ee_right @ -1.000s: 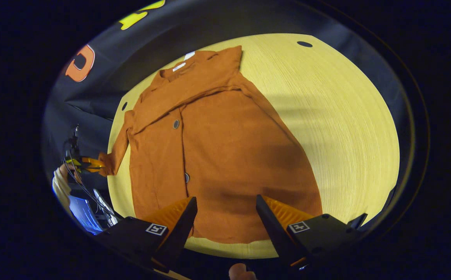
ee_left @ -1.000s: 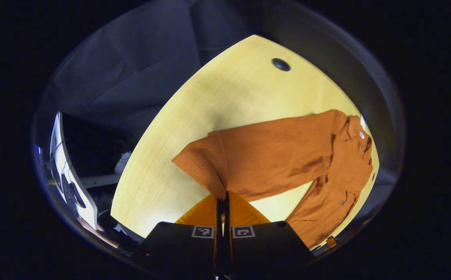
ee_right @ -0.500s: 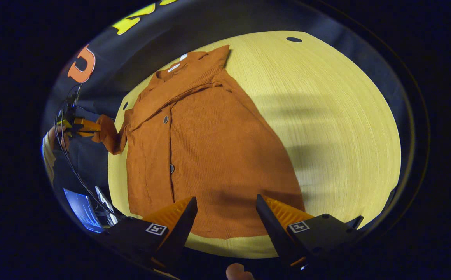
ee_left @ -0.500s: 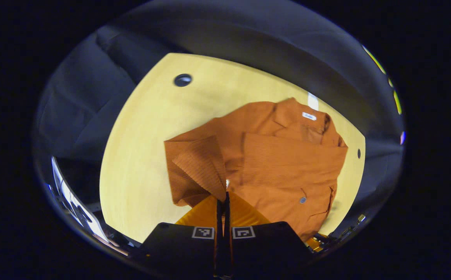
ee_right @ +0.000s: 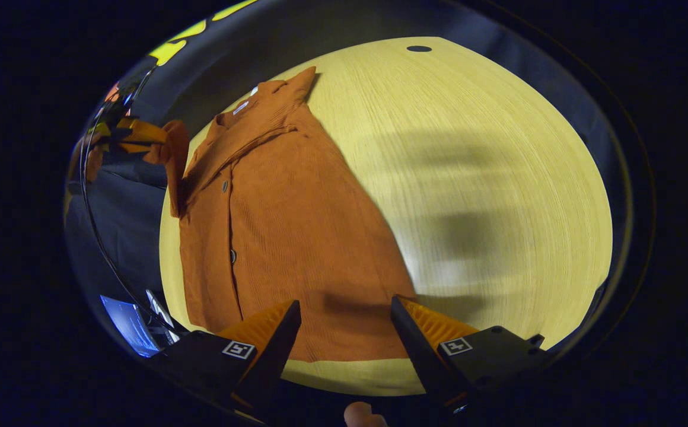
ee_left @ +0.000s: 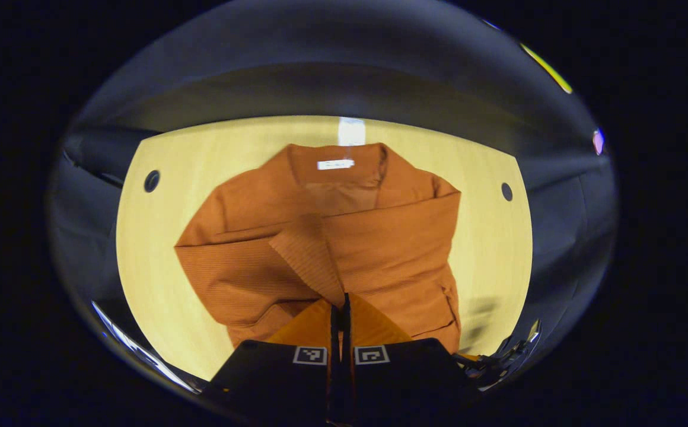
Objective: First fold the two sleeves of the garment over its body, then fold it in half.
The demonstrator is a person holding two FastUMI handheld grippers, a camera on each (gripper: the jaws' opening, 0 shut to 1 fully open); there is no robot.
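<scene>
Change over the last second: left gripper [ee_left: 338, 308], clamped on the cuff of the left sleeve [ee_left: 305, 255], carried from well out past the garment's side to a position above the body. Previously sleeve stretched sideways off the table edge; now draped up from the shoulder and across the chest, cuff lifted clear of the cloth. In the right gripper view, same gripper [ee_right: 142, 133] seen far off at upper left, sleeve [ee_right: 173, 160] hanging from it above the garment's edge.

Meaning for the task — judged to be mid-way through the sleeve fold: sleeve brought over the body but not yet laid flat. Other sleeve lying across the chest just below the collar [ee_left: 335, 163], band-like, apparently already folded over. Half-fold of the body not in evidence; hem lying at full length.

Garment [ee_right: 284, 225]: on the wooden table [ee_right: 498, 178], front up, buttons showing, collar at the far end, hem at the near end.

Fingers: left pair closed together with the cuff pinched between them, cloth rising directly from the tips. Right gripper [ee_right: 344, 332] spread wide, holding nothing — hovering over the hem, cloth showing between the two fingers, contact with it not determinable.

Risk noted: sleeve likely to bunch if released from this height.
</scene>
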